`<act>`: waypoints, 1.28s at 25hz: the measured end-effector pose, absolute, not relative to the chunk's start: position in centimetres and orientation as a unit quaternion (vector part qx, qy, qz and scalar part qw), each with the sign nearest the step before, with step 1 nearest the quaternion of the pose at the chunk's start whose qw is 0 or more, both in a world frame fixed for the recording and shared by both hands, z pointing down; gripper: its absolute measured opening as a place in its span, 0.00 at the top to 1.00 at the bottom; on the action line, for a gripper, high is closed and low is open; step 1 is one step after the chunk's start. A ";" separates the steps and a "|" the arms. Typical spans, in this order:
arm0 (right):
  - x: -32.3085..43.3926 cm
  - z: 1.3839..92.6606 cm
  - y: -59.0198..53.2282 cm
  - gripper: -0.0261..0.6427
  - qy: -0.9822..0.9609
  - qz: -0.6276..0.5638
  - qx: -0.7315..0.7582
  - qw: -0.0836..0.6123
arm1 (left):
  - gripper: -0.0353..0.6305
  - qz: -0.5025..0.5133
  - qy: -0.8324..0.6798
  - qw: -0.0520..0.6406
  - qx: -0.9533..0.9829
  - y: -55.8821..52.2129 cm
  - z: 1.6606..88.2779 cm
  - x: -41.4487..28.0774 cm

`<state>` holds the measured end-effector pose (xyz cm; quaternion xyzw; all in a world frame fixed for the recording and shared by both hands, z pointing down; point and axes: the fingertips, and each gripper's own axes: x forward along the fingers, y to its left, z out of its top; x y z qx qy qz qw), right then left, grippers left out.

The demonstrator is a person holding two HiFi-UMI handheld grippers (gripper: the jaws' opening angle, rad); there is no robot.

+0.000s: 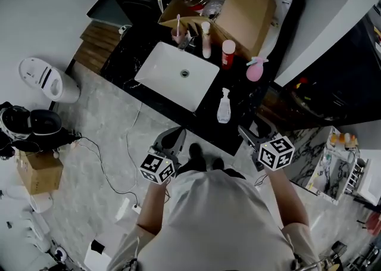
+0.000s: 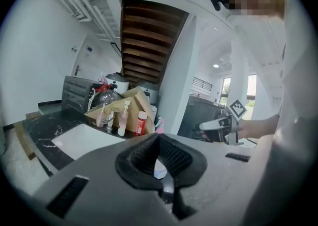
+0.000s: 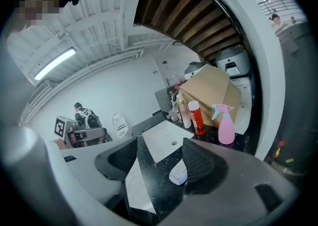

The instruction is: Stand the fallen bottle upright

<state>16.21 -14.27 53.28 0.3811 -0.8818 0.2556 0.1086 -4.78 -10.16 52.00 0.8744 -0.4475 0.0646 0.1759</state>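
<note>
The fallen bottle (image 1: 224, 106), clear with a pump top, lies on its side on the black counter (image 1: 205, 122), to the right of the white sink. In the right gripper view the bottle (image 3: 177, 173) shows low between the jaws, partly hidden by the right pad. My right gripper (image 1: 248, 133) (image 3: 161, 159) is open and empty, held short of the counter's near edge. My left gripper (image 1: 177, 135) (image 2: 159, 138) hangs in front of the sink with its tips together and nothing held. Neither gripper touches the bottle.
A white sink (image 1: 176, 74) is set into the counter. Behind it stand a pale bottle (image 1: 206, 40), a red bottle (image 1: 228, 54), a pink spray bottle (image 1: 255, 70) and an open cardboard box (image 1: 247, 9). Cables (image 1: 107, 168) run over the floor at the left.
</note>
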 end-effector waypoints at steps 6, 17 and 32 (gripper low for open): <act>14.5 54.5 -16.9 0.53 -0.864 0.264 0.408 0.130 | 0.94 0.073 -0.409 0.183 0.891 -14.1 53.0 -5.9; 11.9 59.6 -21.3 0.53 -0.826 0.296 0.438 0.193 | 0.94 0.084 -0.347 0.213 0.910 -19.2 56.4 -7.3; 9.6 69.9 -25.0 0.53 -0.760 0.365 0.460 0.279 | 0.94 0.118 -0.297 0.231 0.919 -23.4 61.2 -9.4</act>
